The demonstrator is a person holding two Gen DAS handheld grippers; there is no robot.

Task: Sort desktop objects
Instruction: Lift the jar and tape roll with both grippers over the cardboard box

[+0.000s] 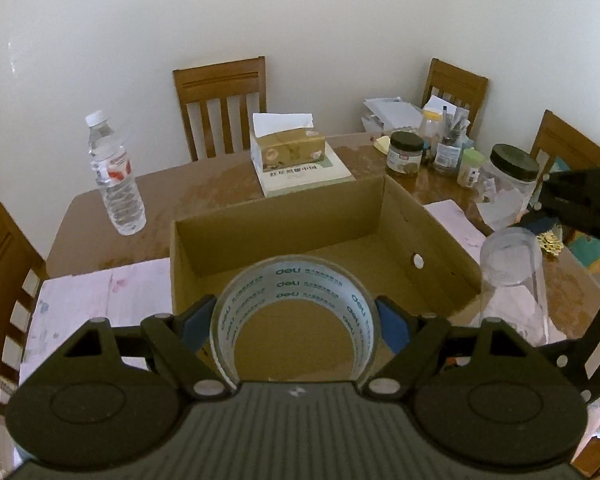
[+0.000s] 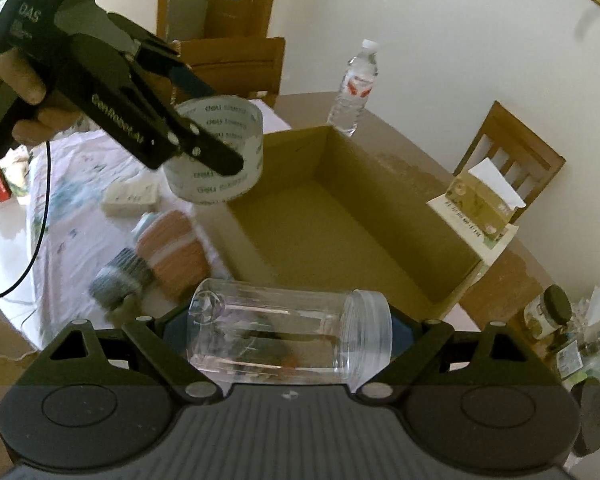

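the left gripper pinches a tape roll over the open cardboard box, its lower rim hidden. the right gripper clamps a clear jar sideways by the box's near edge; blurred items lie on the cloth beyond.

- Tape roll: clear, with rows of teal lettering.
- Cardboard box: plain tan-brown.
- Left tongs: black, with blue pads.
- Jar at the lower middle of the right wrist frame: colourless, see-through.
- Water bottle: clear, white cap, red-and-white label.
- Bench: mottled brown.
- Tissue box: tan with a floral print.
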